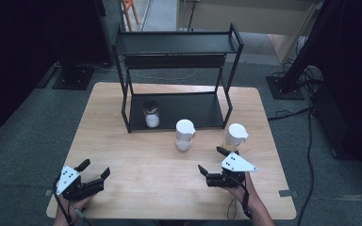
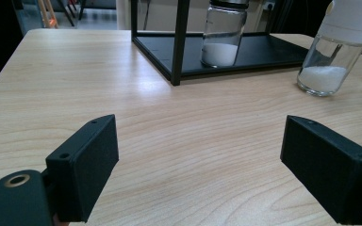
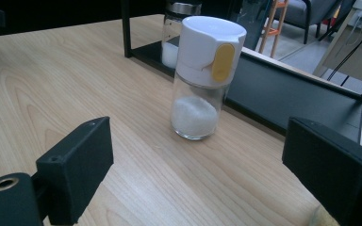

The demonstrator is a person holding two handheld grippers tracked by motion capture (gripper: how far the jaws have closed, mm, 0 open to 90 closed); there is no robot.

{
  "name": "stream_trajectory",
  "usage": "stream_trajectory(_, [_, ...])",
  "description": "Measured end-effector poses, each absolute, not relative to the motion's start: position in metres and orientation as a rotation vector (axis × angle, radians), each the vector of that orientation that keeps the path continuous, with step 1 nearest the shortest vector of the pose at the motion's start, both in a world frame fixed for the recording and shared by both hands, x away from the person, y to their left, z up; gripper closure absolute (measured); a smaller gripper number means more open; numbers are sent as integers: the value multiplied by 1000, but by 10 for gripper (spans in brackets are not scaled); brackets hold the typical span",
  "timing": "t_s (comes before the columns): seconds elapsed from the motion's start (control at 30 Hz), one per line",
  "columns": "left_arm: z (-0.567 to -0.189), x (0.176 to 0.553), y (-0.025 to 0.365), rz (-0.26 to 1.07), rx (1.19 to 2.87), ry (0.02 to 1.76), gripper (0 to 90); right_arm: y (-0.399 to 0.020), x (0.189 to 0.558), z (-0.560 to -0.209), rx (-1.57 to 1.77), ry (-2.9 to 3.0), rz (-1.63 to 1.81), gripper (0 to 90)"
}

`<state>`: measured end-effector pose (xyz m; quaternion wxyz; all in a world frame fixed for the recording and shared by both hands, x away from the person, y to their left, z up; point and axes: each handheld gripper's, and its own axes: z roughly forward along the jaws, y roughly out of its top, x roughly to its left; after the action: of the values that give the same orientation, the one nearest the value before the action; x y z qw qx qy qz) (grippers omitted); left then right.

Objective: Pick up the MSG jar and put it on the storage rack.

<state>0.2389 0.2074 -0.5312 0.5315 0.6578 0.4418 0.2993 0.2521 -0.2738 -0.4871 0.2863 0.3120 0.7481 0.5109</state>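
Note:
Three glass jars are in view. A white-capped jar of white powder point(image 1: 185, 135) point(image 2: 332, 56) point(image 3: 202, 80) stands on the table in front of the black rack; its cap has a yellow tab. A dark-lidded jar of white powder point(image 1: 151, 114) point(image 2: 222, 35) point(image 3: 174, 33) stands on the rack's lower shelf. Another white-capped jar with yellowish contents point(image 1: 236, 136) stands at the right. My right gripper point(image 1: 211, 159) point(image 3: 198, 174) is open, pointing at the middle jar from a short way off. Near the front left corner, my left gripper point(image 1: 95, 168) point(image 2: 200, 165) is open with nothing between its jaws.
The black two-tier metal rack point(image 1: 179, 44) point(image 2: 179, 42) point(image 3: 283, 99) stands at the back of the wooden table point(image 1: 141, 160). Its top shelf is bare. Dark stands and cables lie on the grey floor around the table.

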Motion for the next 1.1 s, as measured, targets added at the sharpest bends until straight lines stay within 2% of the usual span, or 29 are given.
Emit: stream_trajectory(1.1, [-531,238,207,707,1574,1041,122,-244,274,-488,872,2003,1350,93])
